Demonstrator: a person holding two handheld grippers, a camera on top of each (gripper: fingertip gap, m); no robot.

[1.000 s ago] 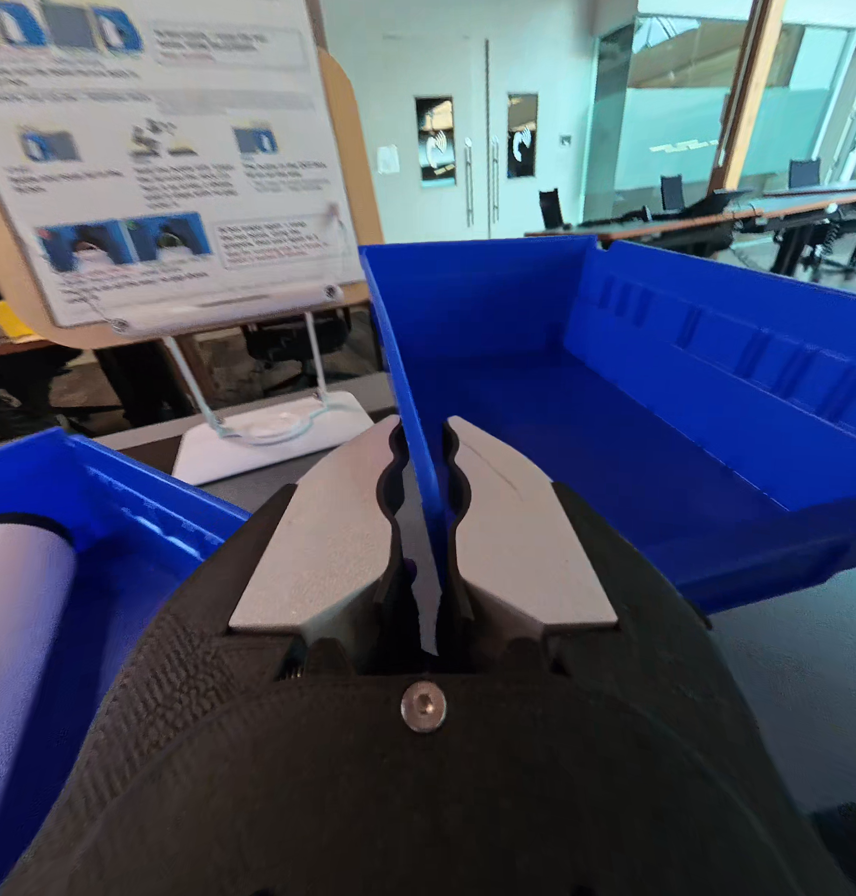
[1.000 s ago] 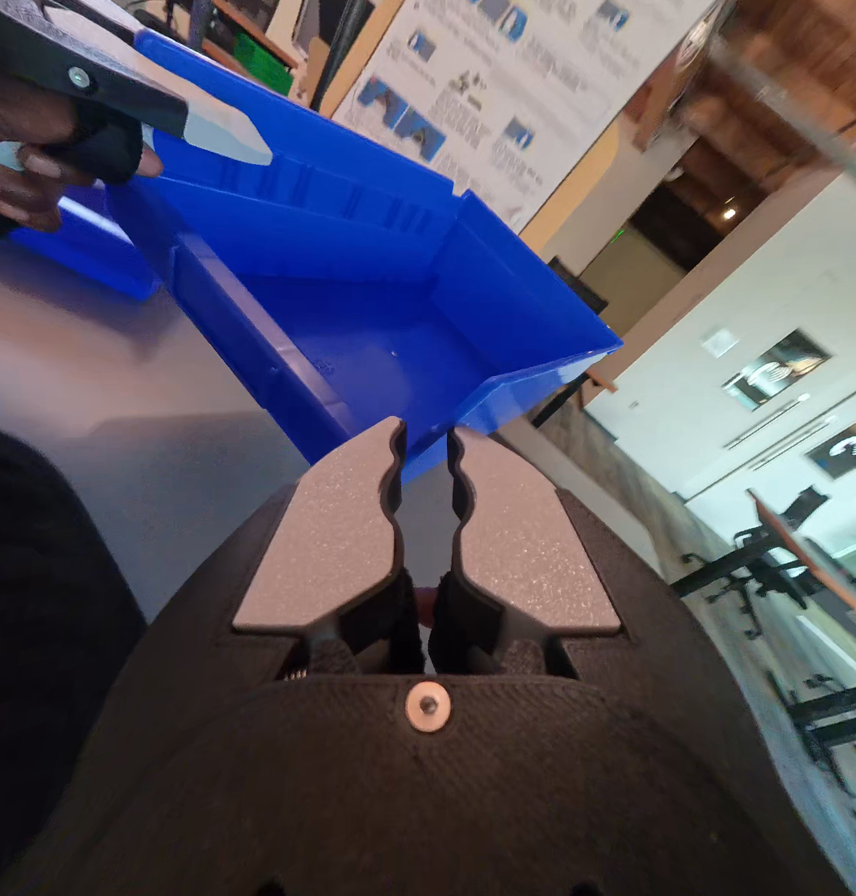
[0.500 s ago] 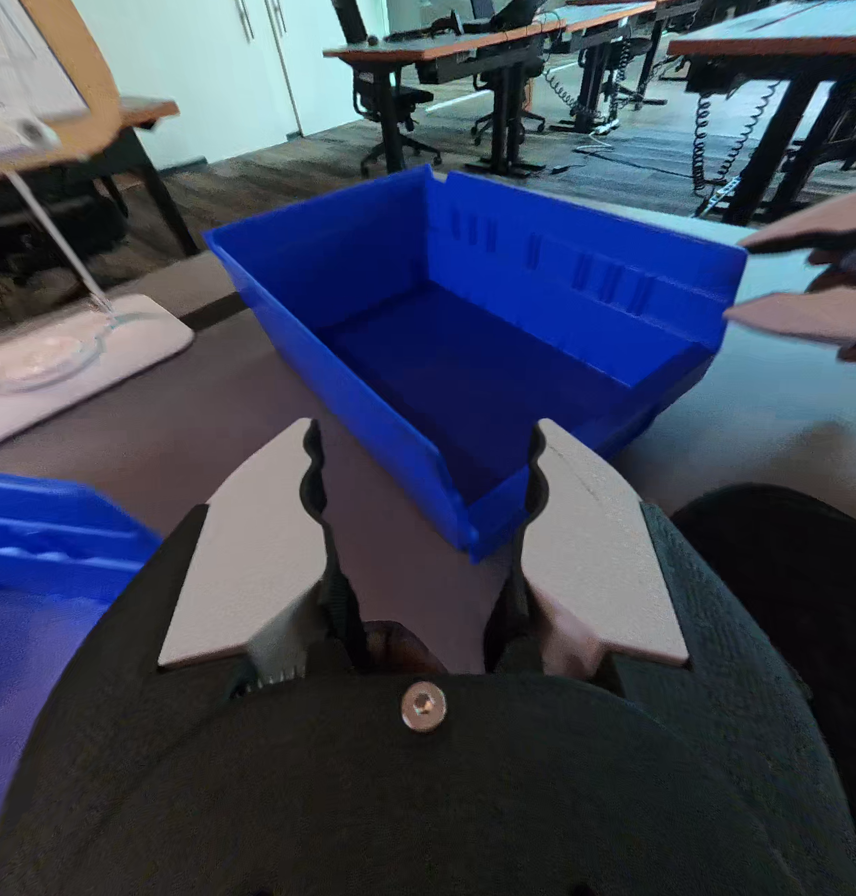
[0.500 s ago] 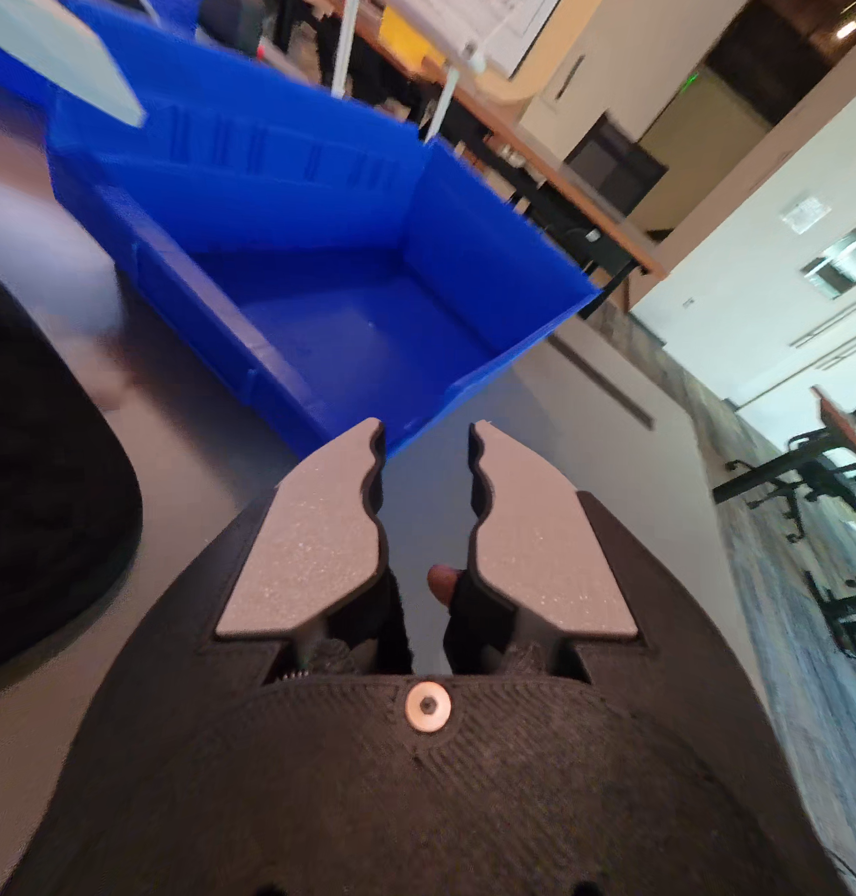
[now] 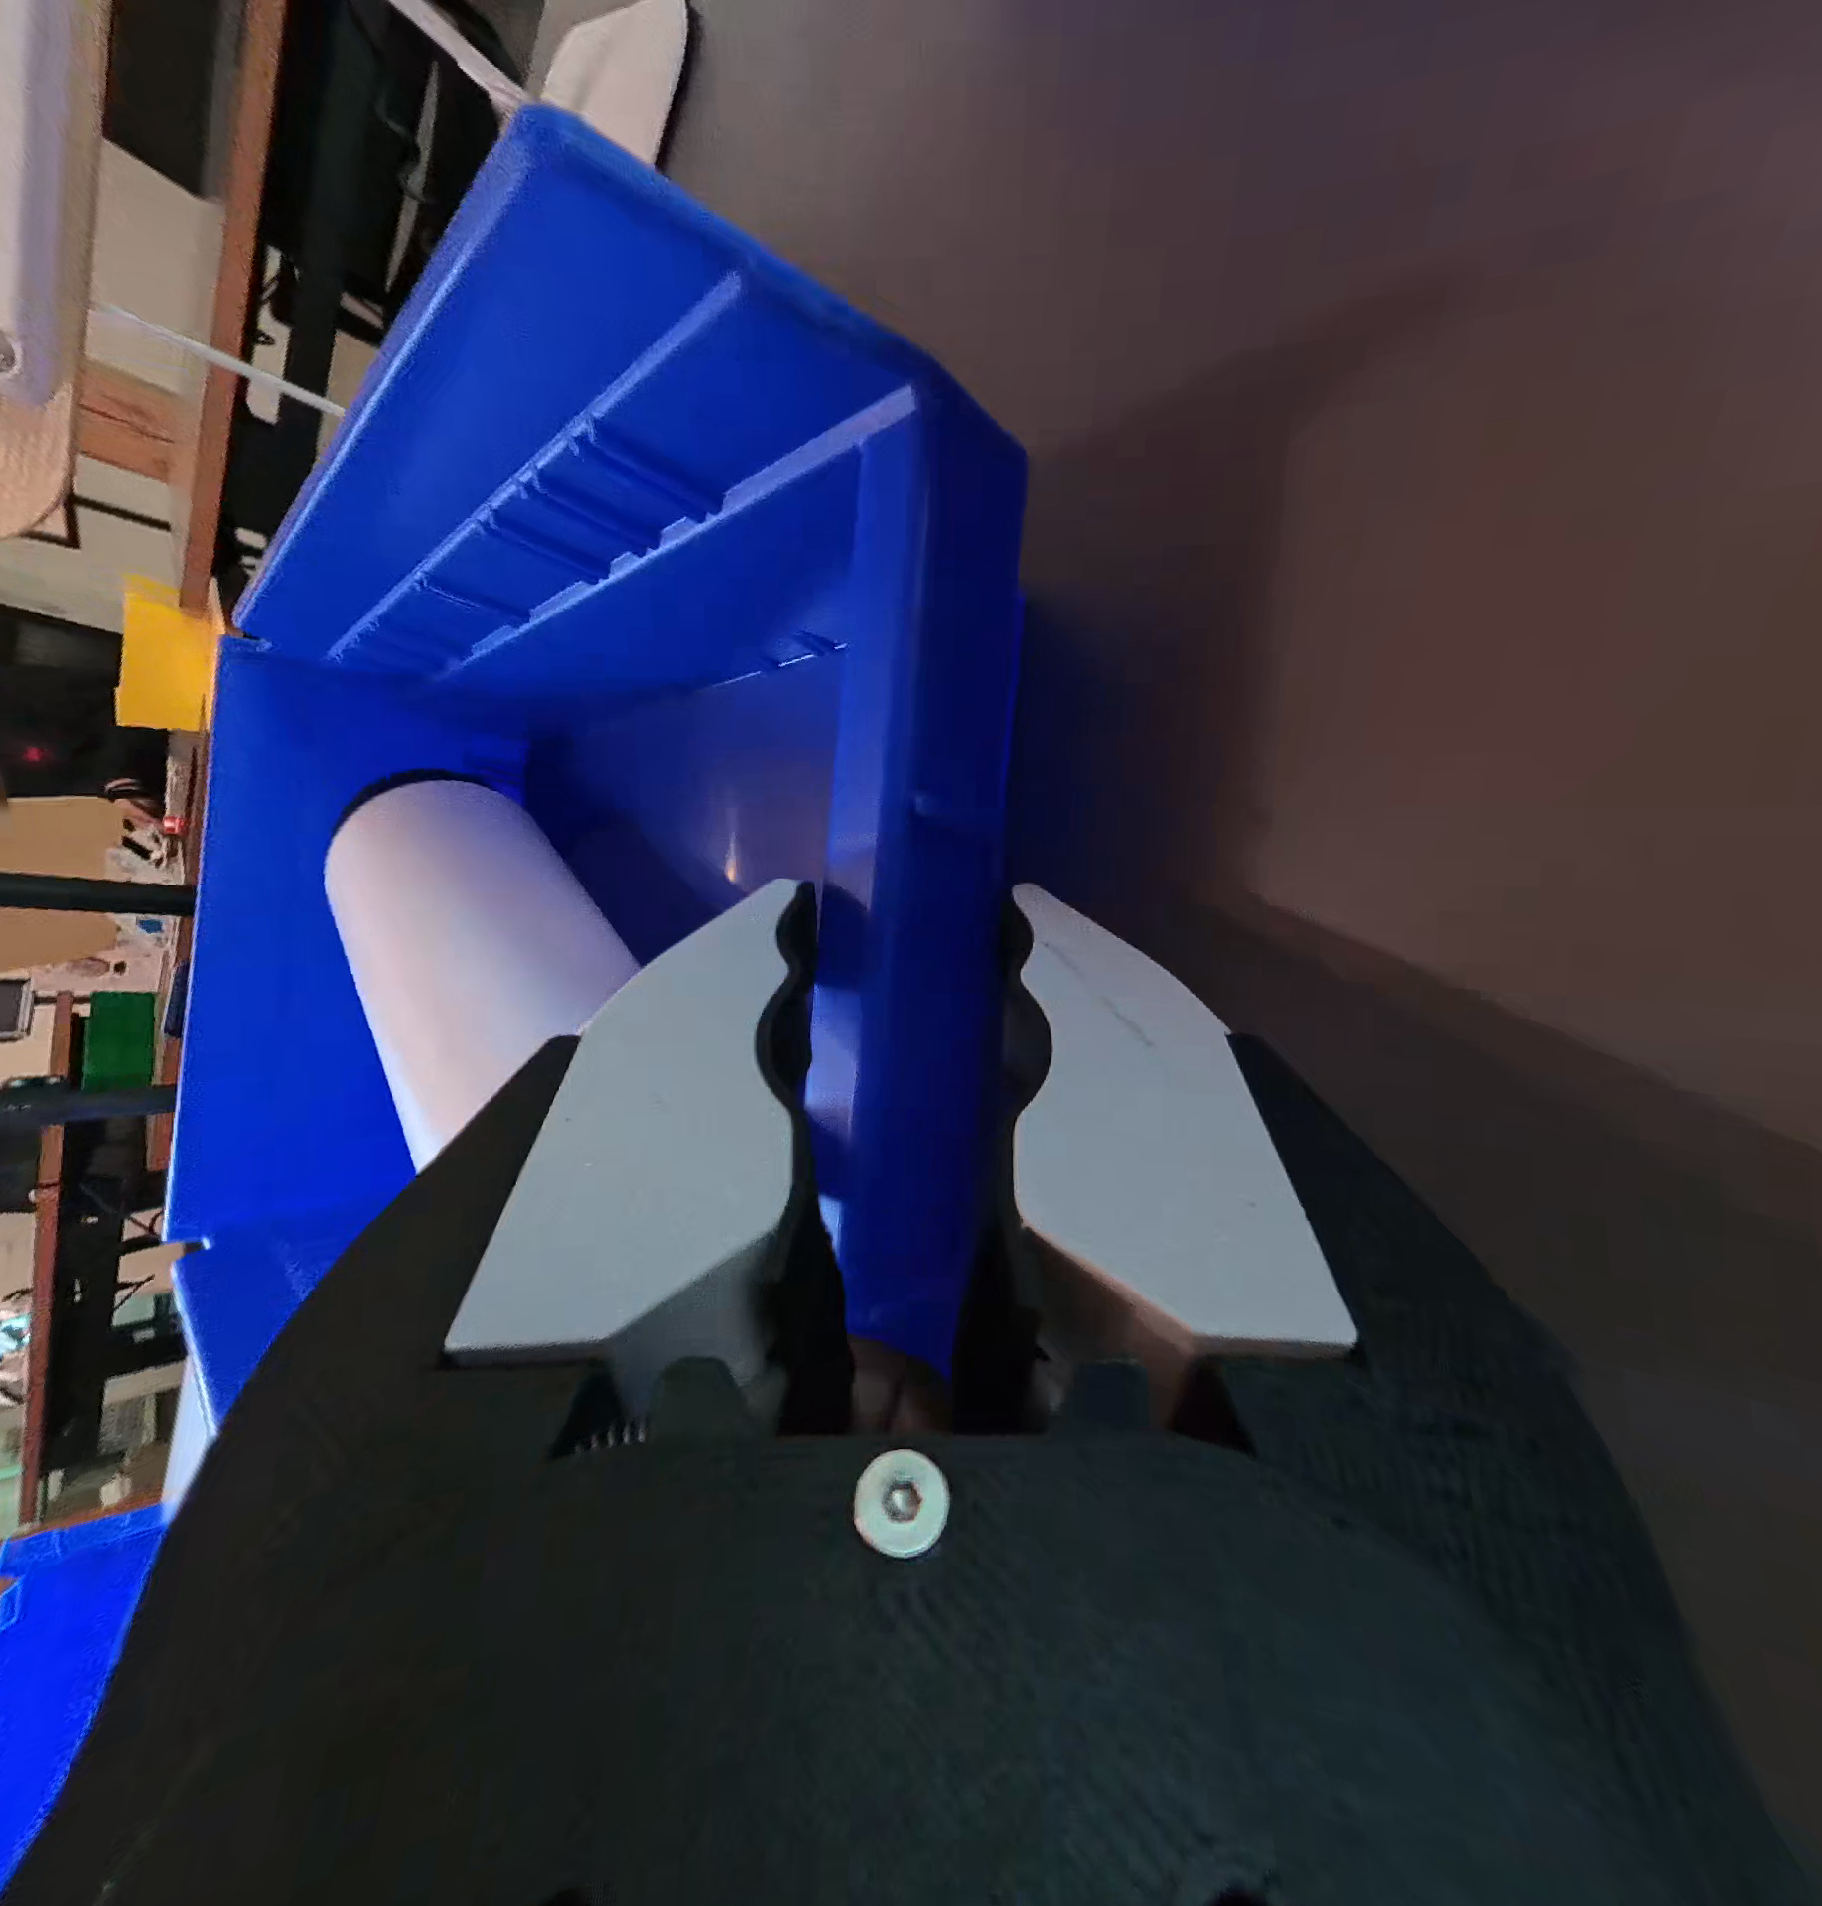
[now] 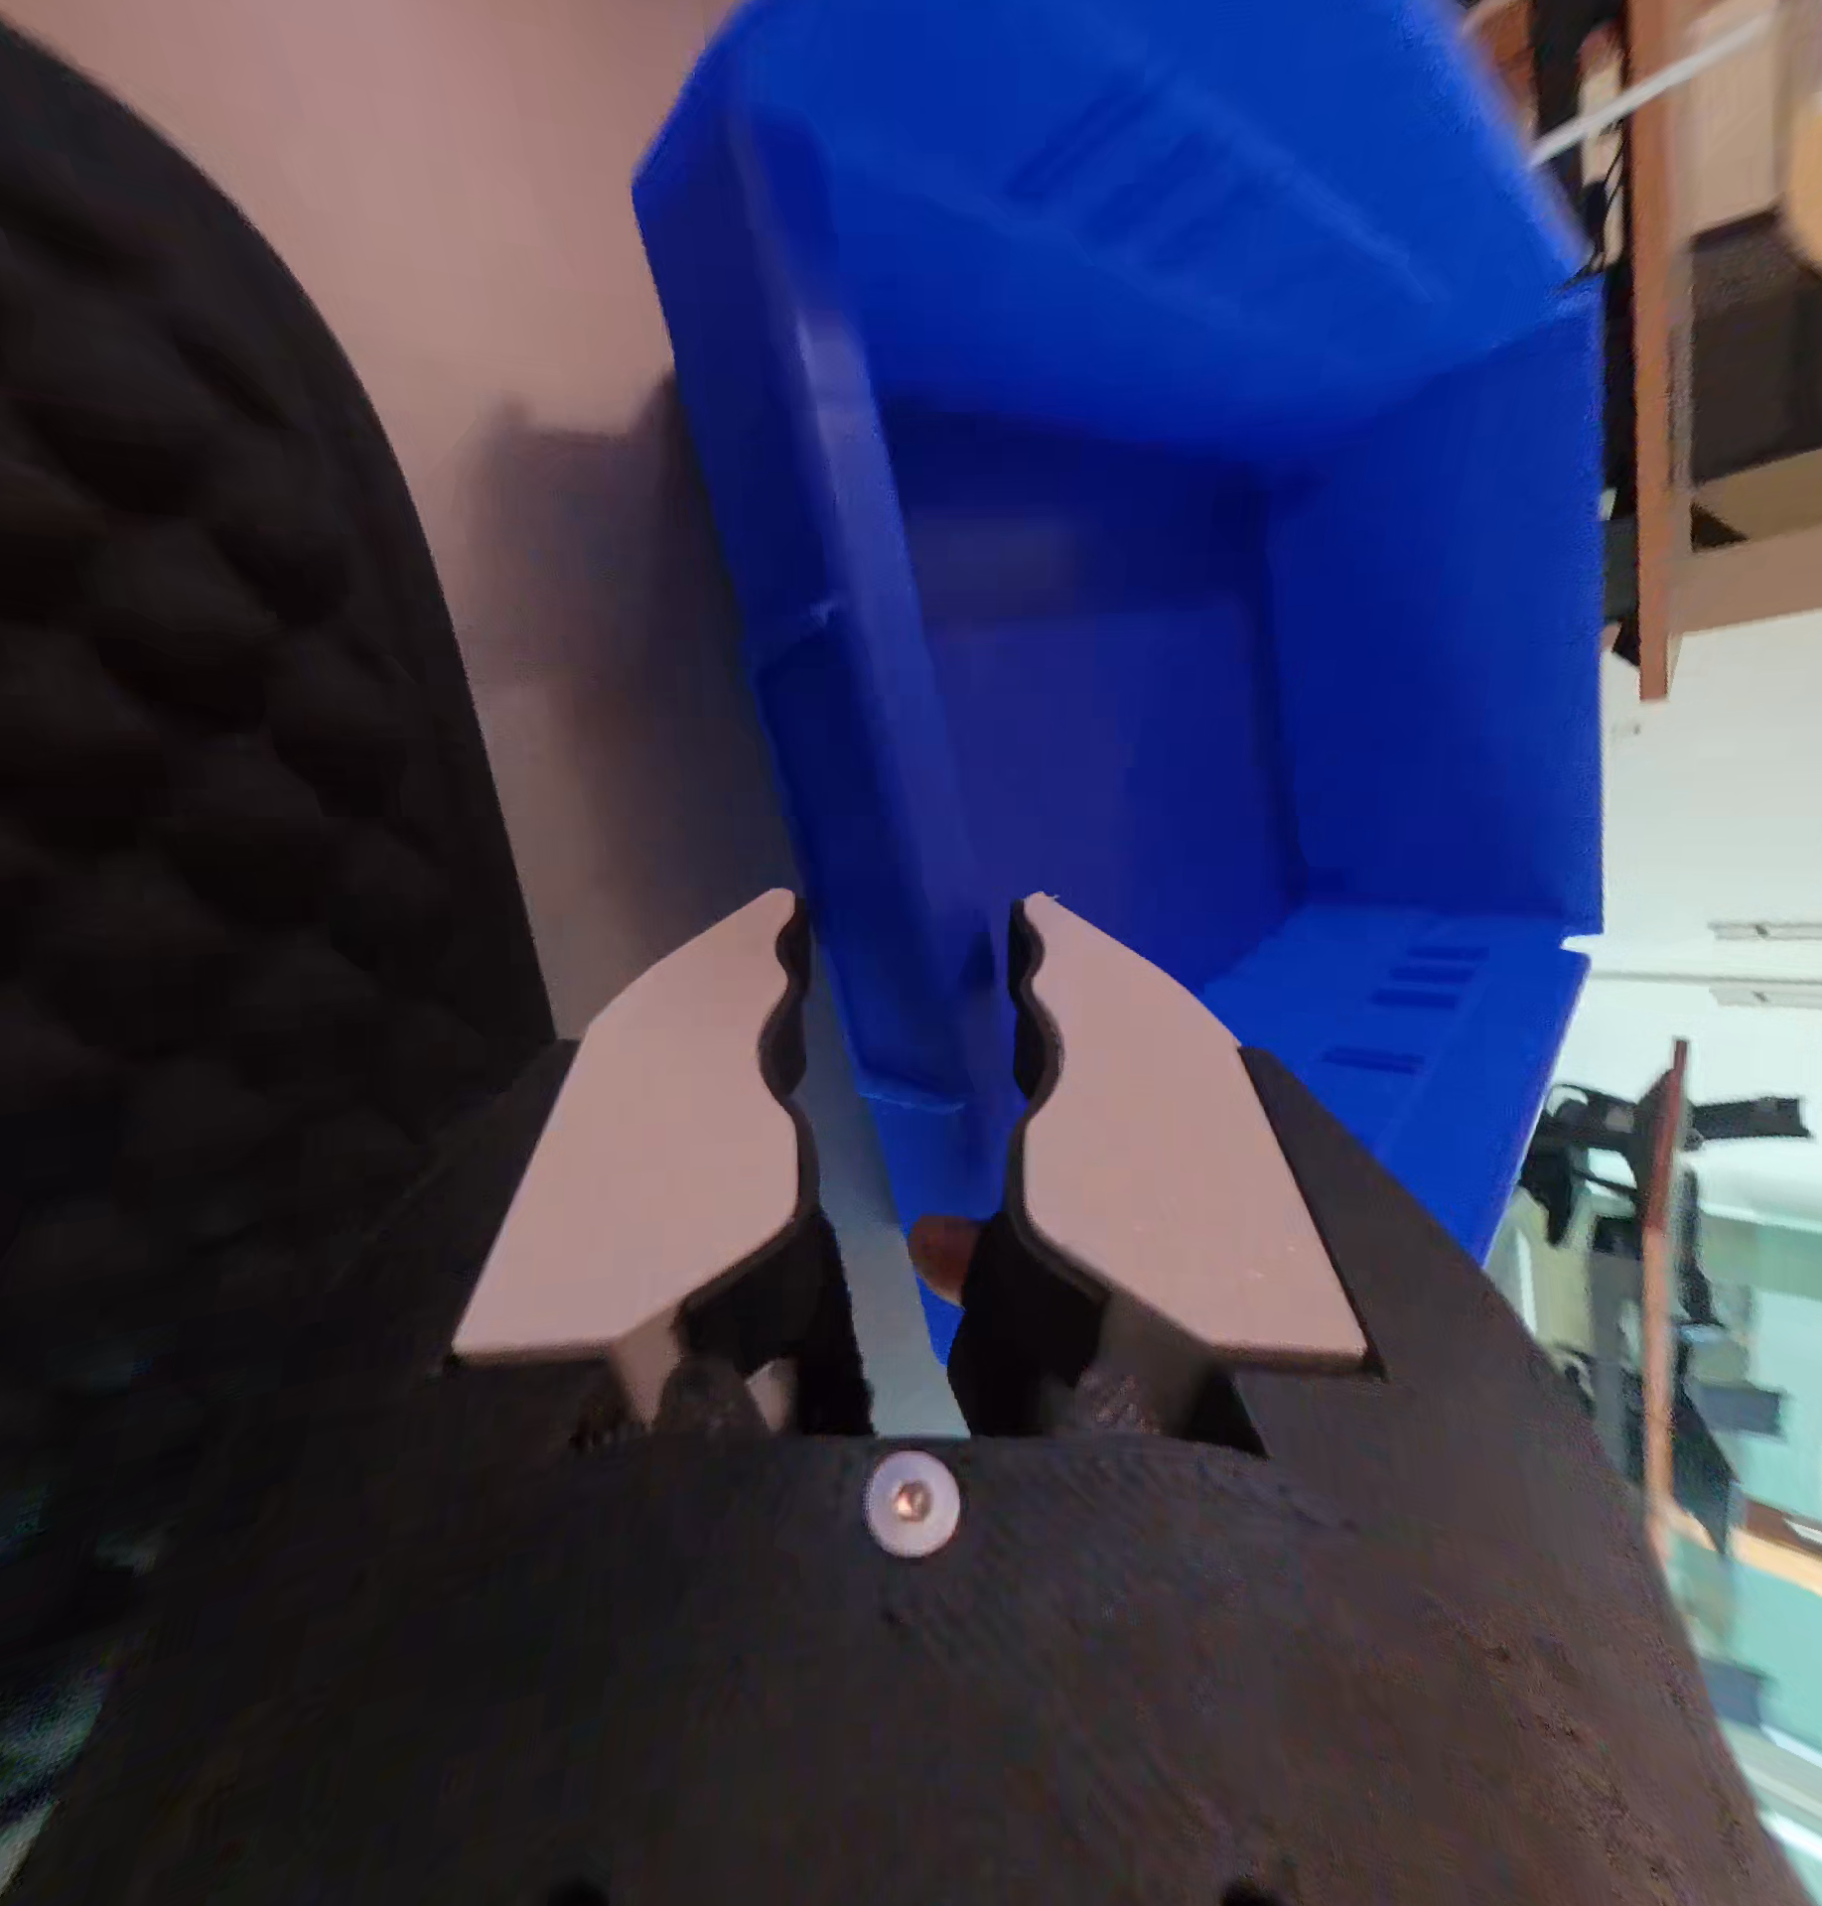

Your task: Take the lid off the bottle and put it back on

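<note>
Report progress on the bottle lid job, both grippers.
Done: nothing visible. The pale cylindrical bottle lies in a blue plastic bin, ungripped; its lid is not clearly visible. In hand: nothing. The left hand-held gripper is open near that bin's wall; the right hand-held gripper is open before an empty blue plastic bin. Left: grasping, removing and refitting the lid.

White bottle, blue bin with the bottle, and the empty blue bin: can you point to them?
White bottle (image 5: pixel 463 928), left wrist view, on its rounded side.
Blue bin with the bottle (image 5: pixel 267 928), left wrist view, on its side wall.
Empty blue bin (image 6: pixel 1433 670), right wrist view, on its inner wall.
</note>
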